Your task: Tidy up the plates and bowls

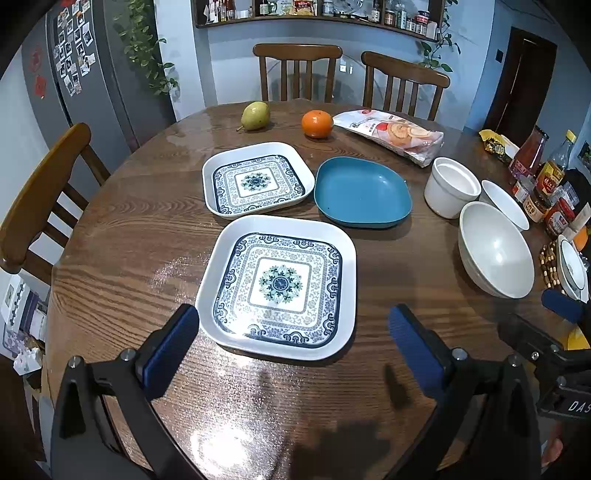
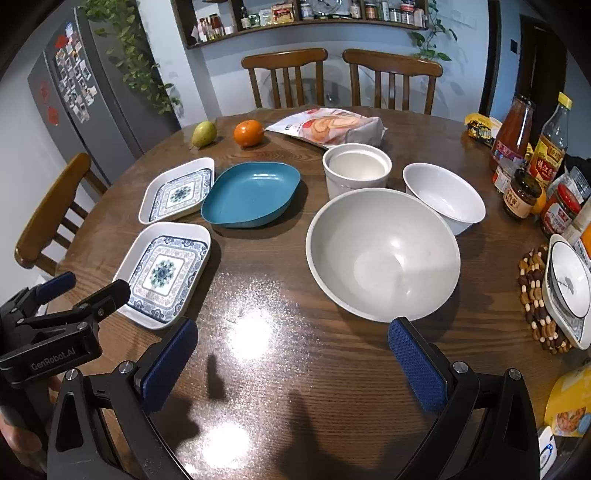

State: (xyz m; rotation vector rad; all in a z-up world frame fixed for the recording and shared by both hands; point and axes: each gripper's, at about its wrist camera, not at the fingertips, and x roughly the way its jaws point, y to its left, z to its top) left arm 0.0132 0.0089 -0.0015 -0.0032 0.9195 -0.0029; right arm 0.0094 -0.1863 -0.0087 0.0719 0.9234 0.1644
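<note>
Wooden table [image 1: 147, 240] holds three plates (four bowls).

You face a round wooden tabletop [image 1: 122, 236]; two chairs [image 1: 297, 70] at 12 o'clock, grey fridge [image 1: 92, 74] at 10, shelf [image 1: 317, 14] above.

left wrist: low over table [image 1: 110, 236], faces chairs | right wrist: alongside, same heading | shared: tabletop

Glossy wood-grain table [image 2: 280, 354], glazed patterned plate [image 1: 280, 284], matt blue dish [image 2: 251, 195]
</note>
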